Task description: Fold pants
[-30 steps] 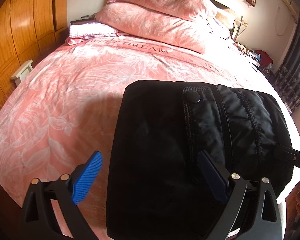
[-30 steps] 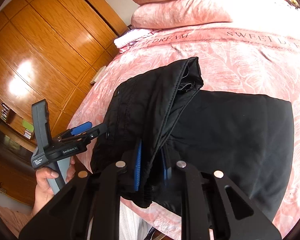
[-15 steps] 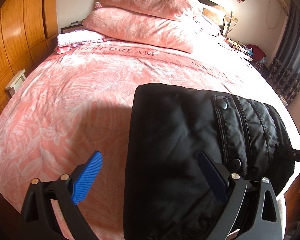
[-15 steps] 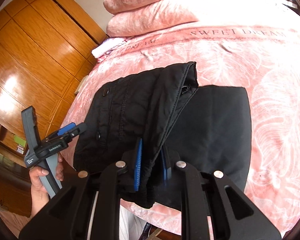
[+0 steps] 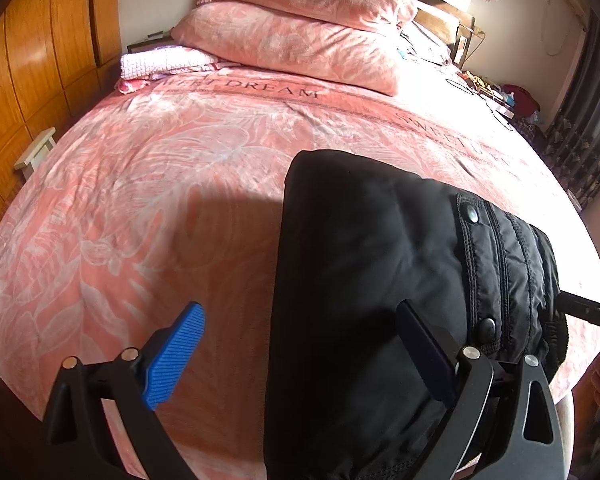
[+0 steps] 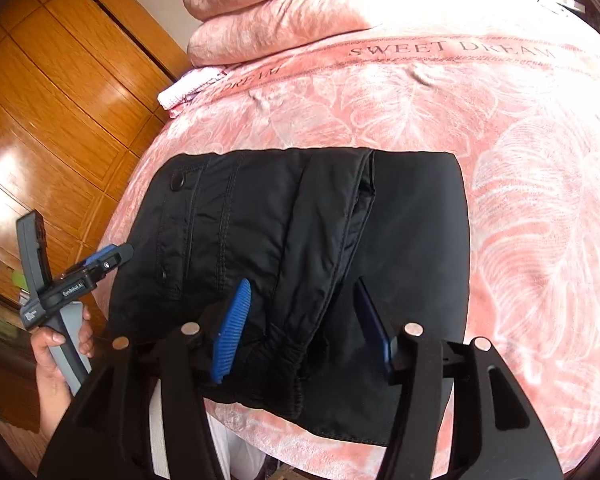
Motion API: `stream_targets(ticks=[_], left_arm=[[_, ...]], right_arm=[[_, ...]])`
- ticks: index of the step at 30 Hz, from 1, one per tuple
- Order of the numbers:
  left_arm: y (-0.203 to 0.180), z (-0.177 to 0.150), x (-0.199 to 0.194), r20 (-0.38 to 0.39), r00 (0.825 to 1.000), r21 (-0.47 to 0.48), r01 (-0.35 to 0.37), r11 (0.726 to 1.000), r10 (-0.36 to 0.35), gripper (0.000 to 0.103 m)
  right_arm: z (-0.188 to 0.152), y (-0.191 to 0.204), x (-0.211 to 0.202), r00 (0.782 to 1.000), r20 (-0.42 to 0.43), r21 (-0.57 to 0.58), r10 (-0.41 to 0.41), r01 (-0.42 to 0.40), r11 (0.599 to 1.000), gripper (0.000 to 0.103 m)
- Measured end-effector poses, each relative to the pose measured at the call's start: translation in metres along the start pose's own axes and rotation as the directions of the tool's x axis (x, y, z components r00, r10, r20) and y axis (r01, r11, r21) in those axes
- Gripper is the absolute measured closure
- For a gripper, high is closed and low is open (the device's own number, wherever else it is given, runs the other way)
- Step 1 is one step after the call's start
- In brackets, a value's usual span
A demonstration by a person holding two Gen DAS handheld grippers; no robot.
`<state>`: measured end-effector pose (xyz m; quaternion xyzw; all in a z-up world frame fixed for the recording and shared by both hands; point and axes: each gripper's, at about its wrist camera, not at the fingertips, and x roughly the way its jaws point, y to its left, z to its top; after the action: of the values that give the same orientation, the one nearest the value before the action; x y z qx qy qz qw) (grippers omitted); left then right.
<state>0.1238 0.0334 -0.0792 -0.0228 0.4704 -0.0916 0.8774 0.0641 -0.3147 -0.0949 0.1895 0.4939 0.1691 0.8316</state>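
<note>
We note a bed under a pink leaf-print blanket. The folded black quilted pants lie at its near edge, about 6 o'clock. Our right gripper is opening, its pads clear of the waistband fold between them. Our left gripper stands wide, holding nothing.

Dark capital letters reading "SWEET DREAM" run along a band of my pink bedspread, upper right of the right wrist view; the left wrist view shows "DREAM" at upper centre. My left gripper, at left, carries small white lettering too blurred to read.
</note>
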Motion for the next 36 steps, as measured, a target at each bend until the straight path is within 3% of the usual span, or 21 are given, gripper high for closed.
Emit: stream_targets(ticks=[5,13,15,16,20,23,31,36], left_arm=[[0.006,0.003,0.017,-0.069,0.991,-0.053,0.107,0.993,-0.11,0.006],[-0.001,0.003,0.031,-0.112,0.981,-0.053,0.151,0.987,-0.156,0.006],[-0.003,0.001,0.032,-0.118,0.98,-0.053,0.154,0.987,-0.16,0.005],[-0.004,0.0,0.033,-0.122,0.979,-0.057,0.155,0.986,-0.16,0.005],[-0.006,-0.001,0.032,-0.127,0.98,-0.066,0.146,0.987,-0.154,0.005],[-0.012,-0.001,0.027,-0.13,0.982,-0.041,0.136,0.99,-0.14,0.005],[-0.039,-0.001,0.02,-0.129,0.987,0.079,0.104,0.991,-0.094,0.005],[-0.052,-0.001,0.021,-0.132,0.986,0.102,0.112,0.988,-0.098,0.005]], right_arm=[[0.011,-0.017,0.009,0.998,-0.017,0.076,0.062,-0.061,0.995,0.035],[0.004,-0.016,0.032,0.992,-0.067,0.08,0.109,-0.103,0.991,0.034],[0.001,-0.016,0.035,0.989,-0.058,0.072,0.133,-0.128,0.989,0.046],[-0.001,-0.015,0.038,0.987,-0.056,0.069,0.148,-0.144,0.987,0.065],[-0.002,-0.019,0.04,0.979,-0.039,0.119,0.199,-0.193,0.974,0.081],[0.0,-0.018,0.028,0.978,-0.01,0.123,0.21,-0.207,0.971,0.086],[0.008,-0.028,-0.014,0.989,0.065,0.097,0.136,-0.142,0.985,0.087],[0.011,-0.043,-0.024,0.991,0.065,0.11,0.114,-0.12,0.987,0.087]])
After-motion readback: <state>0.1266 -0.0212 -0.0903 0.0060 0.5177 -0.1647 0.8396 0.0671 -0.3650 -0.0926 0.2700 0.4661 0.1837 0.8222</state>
